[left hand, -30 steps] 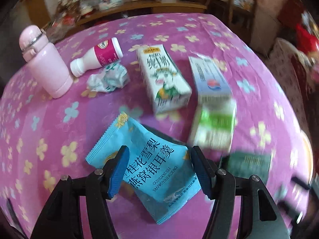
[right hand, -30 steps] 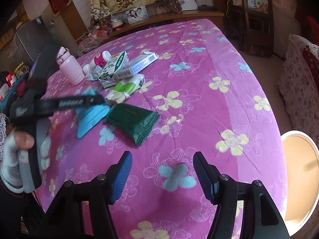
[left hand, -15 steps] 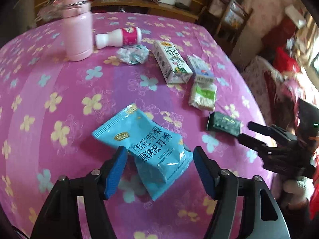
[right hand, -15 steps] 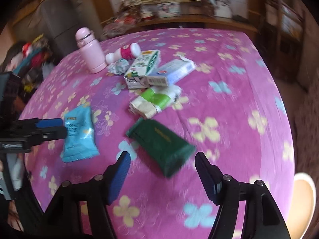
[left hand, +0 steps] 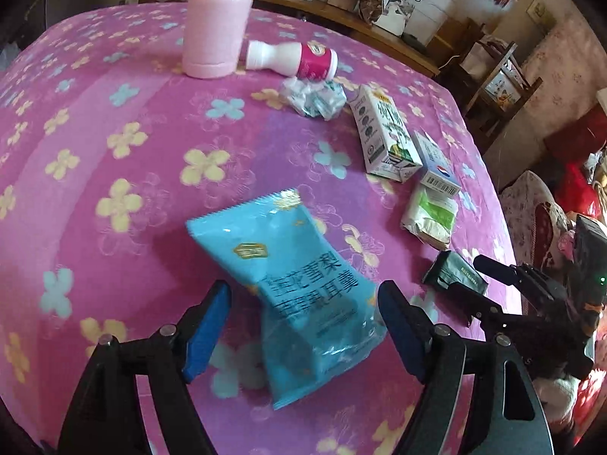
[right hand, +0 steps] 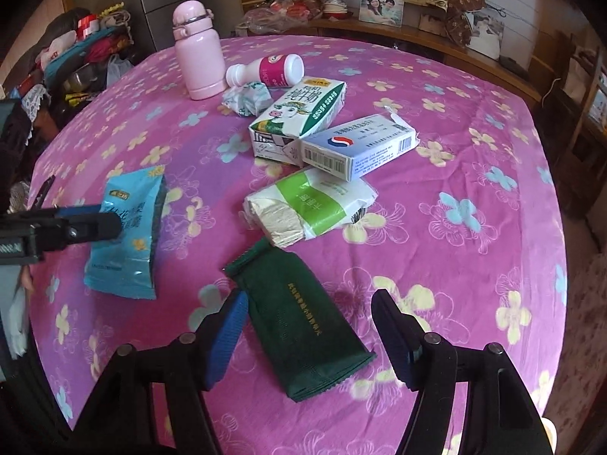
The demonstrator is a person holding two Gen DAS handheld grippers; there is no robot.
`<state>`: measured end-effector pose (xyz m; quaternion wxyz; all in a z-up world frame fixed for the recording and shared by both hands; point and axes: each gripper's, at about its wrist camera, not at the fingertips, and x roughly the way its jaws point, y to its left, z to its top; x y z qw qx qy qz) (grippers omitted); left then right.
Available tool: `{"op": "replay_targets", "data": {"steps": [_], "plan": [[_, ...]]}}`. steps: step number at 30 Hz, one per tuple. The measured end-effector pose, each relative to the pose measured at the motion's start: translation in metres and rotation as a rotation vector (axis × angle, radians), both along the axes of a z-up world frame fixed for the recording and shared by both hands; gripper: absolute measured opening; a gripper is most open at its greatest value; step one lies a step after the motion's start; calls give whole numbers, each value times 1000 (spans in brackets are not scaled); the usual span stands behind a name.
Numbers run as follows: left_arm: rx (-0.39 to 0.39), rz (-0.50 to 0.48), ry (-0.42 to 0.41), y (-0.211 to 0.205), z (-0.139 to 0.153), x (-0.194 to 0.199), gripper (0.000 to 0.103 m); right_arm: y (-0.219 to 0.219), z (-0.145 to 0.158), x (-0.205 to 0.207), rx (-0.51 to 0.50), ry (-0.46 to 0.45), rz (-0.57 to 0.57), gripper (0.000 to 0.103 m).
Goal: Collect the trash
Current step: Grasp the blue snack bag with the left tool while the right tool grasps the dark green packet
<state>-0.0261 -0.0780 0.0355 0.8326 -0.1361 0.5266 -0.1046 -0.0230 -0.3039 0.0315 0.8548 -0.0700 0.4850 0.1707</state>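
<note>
Approach step, nothing lifted. Left gripper (left hand: pixel 303 326) spread wide, jaws just opened further, astride blue snack packet (left hand: pixel 292 288) flat on surface (left hand: pixel 125 121). Right gripper (right hand: pixel 309 335) likewise wide over dark green pouch (right hand: pixel 303 326). Next, likely: lower, close on both.

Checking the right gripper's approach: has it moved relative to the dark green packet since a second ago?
Yes. The right gripper has closed in on the dark green packet, which now lies between its open jaws instead of ahead of them.

Pink flask (left hand: pixel 217 19): lid cropped by the top edge. Green pouch (left hand: pixel 453 271): partly hidden behind the right gripper (left hand: pixel 470 284). Print blurred.
</note>
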Motion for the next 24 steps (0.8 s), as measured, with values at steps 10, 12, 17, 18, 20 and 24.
{"op": "replay_targets", "data": {"steps": [10, 12, 17, 18, 20, 24], "plan": [[131, -72, -22, -26, -8, 0, 81, 0, -1, 12, 11, -30, -31, 73], [151, -101, -30, -28, -8, -2, 80, 0, -3, 14, 14, -24, -29, 73], [148, -123, -46, -24, -8, -6, 74, 0, -1, 7, 49, -13, 7, 74], [145, -124, -46, -24, -8, -6, 73, 2, -1, 5, 45, -14, 26, 74], [137, -133, -44, -25, -7, -6, 71, 9, -5, 3, 11, -2, 46, 74], [129, -148, -48, -28, -8, -9, 69, 19, -10, -5, -70, -27, 44, 73]]}}
